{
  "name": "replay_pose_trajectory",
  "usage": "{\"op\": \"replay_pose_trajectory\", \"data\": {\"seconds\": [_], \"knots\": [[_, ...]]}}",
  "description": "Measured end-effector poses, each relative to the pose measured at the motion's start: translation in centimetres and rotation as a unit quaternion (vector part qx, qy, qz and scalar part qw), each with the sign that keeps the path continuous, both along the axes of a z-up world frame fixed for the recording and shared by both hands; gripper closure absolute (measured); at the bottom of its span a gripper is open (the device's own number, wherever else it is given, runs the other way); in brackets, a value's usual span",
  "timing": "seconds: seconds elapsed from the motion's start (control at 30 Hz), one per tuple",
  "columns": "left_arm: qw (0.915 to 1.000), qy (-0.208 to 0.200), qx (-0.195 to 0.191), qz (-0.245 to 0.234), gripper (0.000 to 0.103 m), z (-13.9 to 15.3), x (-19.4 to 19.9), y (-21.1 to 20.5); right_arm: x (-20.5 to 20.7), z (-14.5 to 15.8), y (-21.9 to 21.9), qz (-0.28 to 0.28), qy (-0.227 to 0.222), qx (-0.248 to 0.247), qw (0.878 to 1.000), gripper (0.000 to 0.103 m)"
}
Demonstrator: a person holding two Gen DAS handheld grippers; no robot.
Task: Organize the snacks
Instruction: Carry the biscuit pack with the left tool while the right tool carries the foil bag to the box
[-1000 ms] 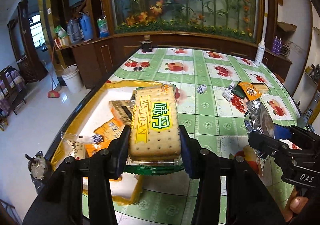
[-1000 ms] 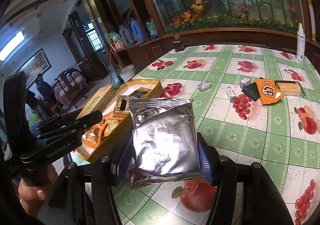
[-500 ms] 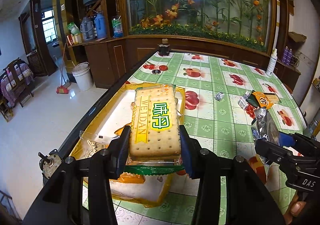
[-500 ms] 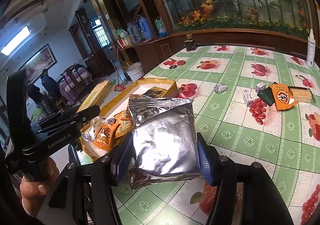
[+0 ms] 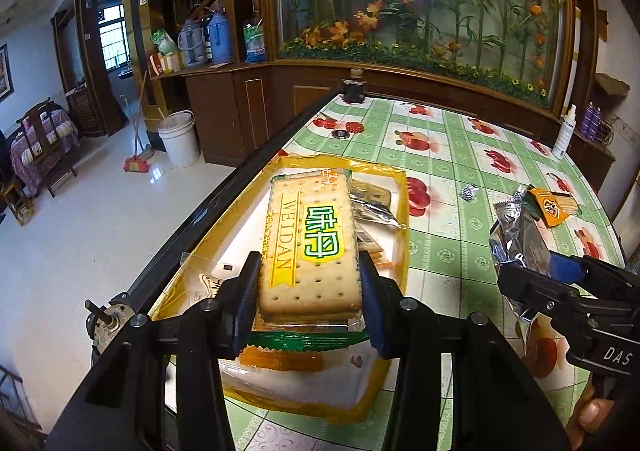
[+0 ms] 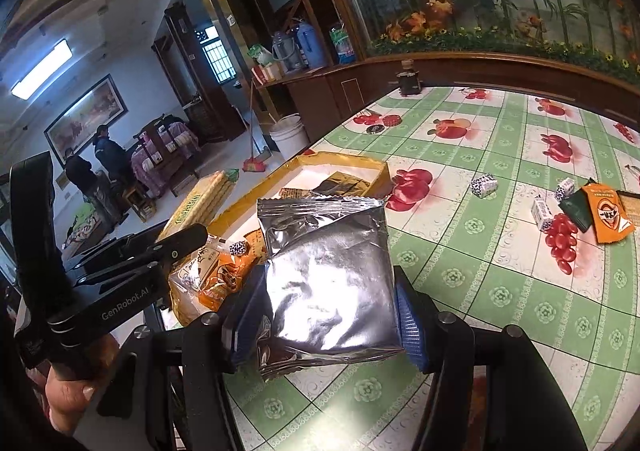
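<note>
1. Left tongs (image 5: 308, 291) clamped on a cracker pack (image 5: 310, 247), pads pressed against both long sides; the pack sits above the yellow tray (image 5: 402, 219), not touching it.
2. Right tongs (image 6: 326, 311) clamped on a silver foil bag (image 6: 328, 271), held up over the surface (image 6: 500, 271) just beside the tray's right edge.
3. Tray lies at the left edge of the surface; inside it are orange packets (image 6: 224, 271), a dark packet (image 6: 340, 183) and a small black-and-white candy (image 6: 239, 247).
4. Loose on the surface, right of the tray: an orange packet (image 6: 606, 217), a dark green packet (image 6: 576, 209) and small black-and-white wrapped candies (image 6: 484, 185), well apart from the tray.
5. In the right wrist view the left tongs show at left, gripped by a hand (image 6: 68, 395), cracker pack edge-on over the tray.
6. Two people stand in the far room, small and blurred.
</note>
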State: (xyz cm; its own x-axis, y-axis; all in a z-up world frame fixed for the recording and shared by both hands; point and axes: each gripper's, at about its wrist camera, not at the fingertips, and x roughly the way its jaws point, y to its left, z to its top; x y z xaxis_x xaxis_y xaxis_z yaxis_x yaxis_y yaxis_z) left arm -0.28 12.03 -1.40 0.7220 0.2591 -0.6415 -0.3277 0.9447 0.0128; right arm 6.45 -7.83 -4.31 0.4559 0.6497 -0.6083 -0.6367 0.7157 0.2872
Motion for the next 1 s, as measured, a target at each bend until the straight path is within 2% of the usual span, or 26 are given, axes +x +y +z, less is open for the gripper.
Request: {"op": "replay_pose_trajectory", "data": {"seconds": [0.63, 1.0], "knots": [[0.9988, 0.034, -0.016, 0.031, 0.059, -2.5, 1.6, 4.2, 3.7, -1.2, 9.3, 0.051, 0.010, -0.024, 0.998, 0.042], [0.9971, 0.059, -0.028, 0.039, 0.059, -4.4, 3.5, 6.0, 6.8, -2.8, 12.8, 0.046, 0.026, -0.047, 0.998, 0.042]]}}
